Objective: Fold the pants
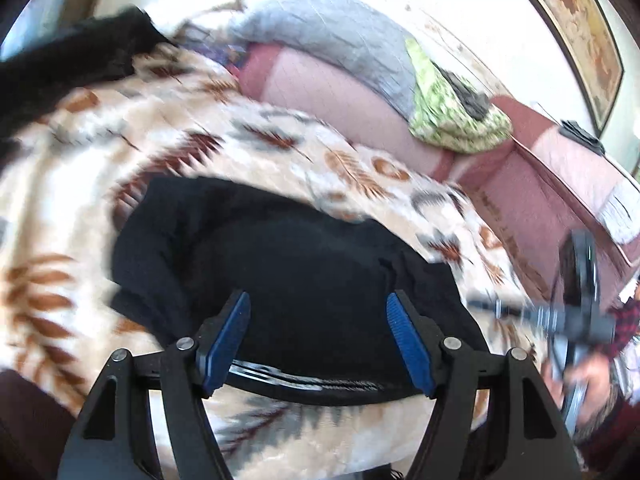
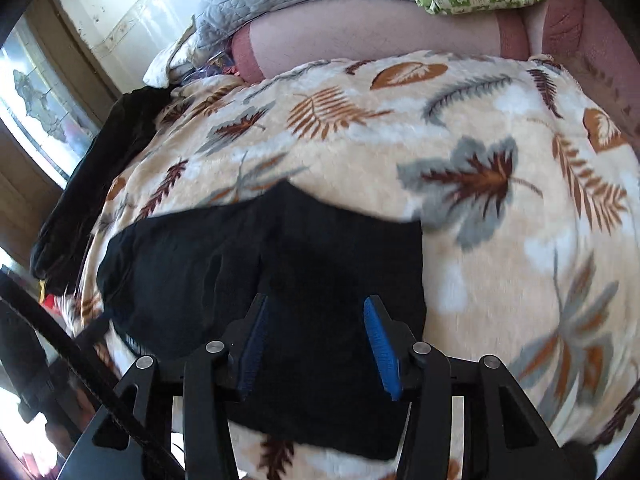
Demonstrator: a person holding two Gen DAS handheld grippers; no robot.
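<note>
The black pants (image 1: 288, 256) lie folded in a compact bundle on a cream leaf-patterned blanket (image 1: 120, 128). My left gripper (image 1: 318, 304) is open, its blue pads apart just above the near edge of the pants, where a printed waistband (image 1: 280, 376) shows. In the right wrist view the same pants (image 2: 224, 252) lie under my right gripper (image 2: 316, 308), which is open and empty over the cloth. The right gripper also shows at the right edge of the left wrist view (image 1: 576, 316), blurred.
A second black garment (image 1: 72, 56) lies at the blanket's far left, also in the right wrist view (image 2: 100, 168). A pink sofa back (image 1: 328, 92) carries a grey quilt (image 1: 332, 36) and a green patterned cloth (image 1: 452, 116). A window (image 2: 36, 108) is at left.
</note>
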